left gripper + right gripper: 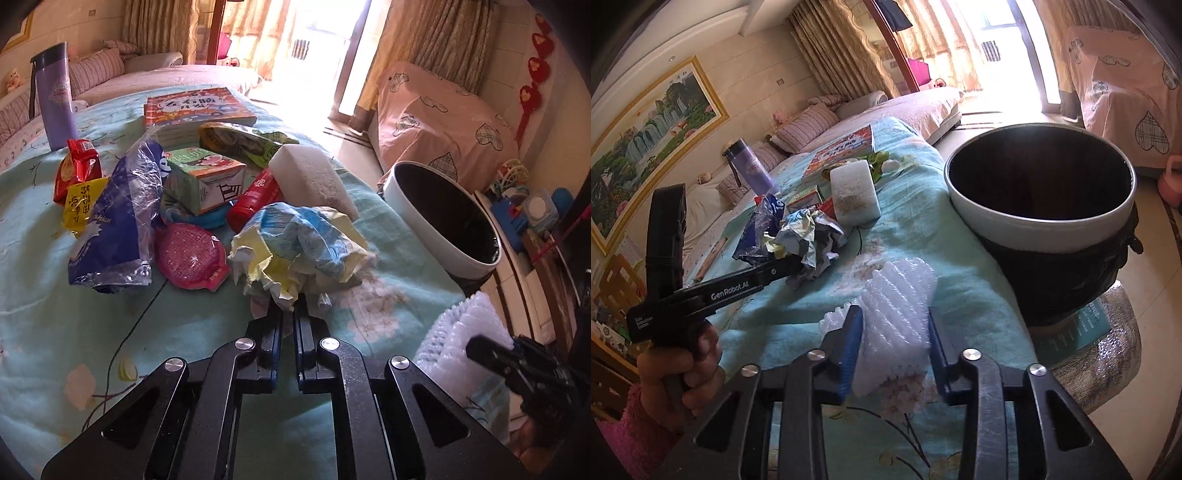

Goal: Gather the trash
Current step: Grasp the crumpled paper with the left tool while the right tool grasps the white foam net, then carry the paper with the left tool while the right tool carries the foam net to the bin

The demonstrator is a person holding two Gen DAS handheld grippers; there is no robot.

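We saw the left gripper (pixel 287 308) clenched on the near edge of the crumpled paper wad (pixel 299 247), which lay on the floral tablecloth (pixel 48 314) amid wrappers. The right gripper (pixel 895 343) grasped the white foam netting (pixel 899 306) — its blue pads pressed both sides — beside the trash bin (pixel 1039 221).

Readable txt: "GenRobot.AI" in white on side of left gripper (pixel 798 267), right wrist view; small white label at its rear reads approx "Data Acquisition System", blurry. Blue bag (pixel 110 221) shows part-word "shion". Book (pixel 197 107), yellow packet (pixel 83 201), green box (pixel 205 177), red tube (pixel 255 197) carry Chinese print, too small to read.
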